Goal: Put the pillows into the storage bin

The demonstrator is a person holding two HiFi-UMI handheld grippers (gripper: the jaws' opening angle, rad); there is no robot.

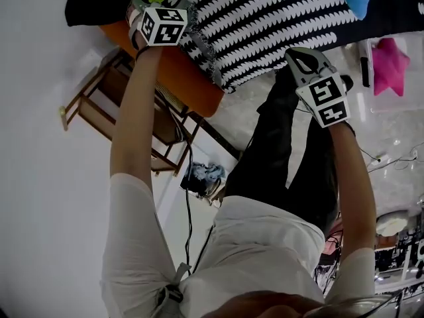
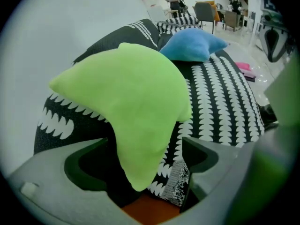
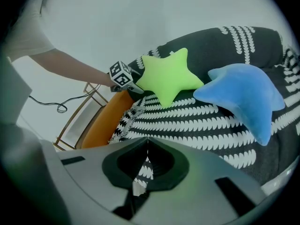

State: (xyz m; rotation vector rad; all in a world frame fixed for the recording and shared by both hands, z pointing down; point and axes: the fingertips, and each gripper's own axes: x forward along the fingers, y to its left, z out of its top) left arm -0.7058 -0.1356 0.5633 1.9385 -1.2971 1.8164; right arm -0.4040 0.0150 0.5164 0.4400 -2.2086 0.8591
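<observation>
Fingers (image 2: 61, 182) of my left gripper (image 2: 143, 149) are spread wide. One limb of the green star pillow (image 2: 136, 107) hangs down between them, and as far as I can tell neither finger touches it. I've lined up on that limb because I judge it the thinnest part to pinch. Further right the blue star pillow (image 3: 243, 95) lies apart from the green one. My right gripper (image 3: 146, 137) has its fingers pressed together on nothing and hovers near the seat's edge (only waiting its turn, I'd guess). Both pillows rest on a black-and-white patterned throw (image 3: 197, 121) draped over an orange seat (image 1: 182, 78), with a wooden rack (image 1: 99, 108) by the white wall on the left. Far right, on the pale floor (image 1: 258, 105), a pink star pillow (image 1: 387, 65) appears to lie in a clear storage bin (image 1: 397, 101), well apart from the seat.
</observation>
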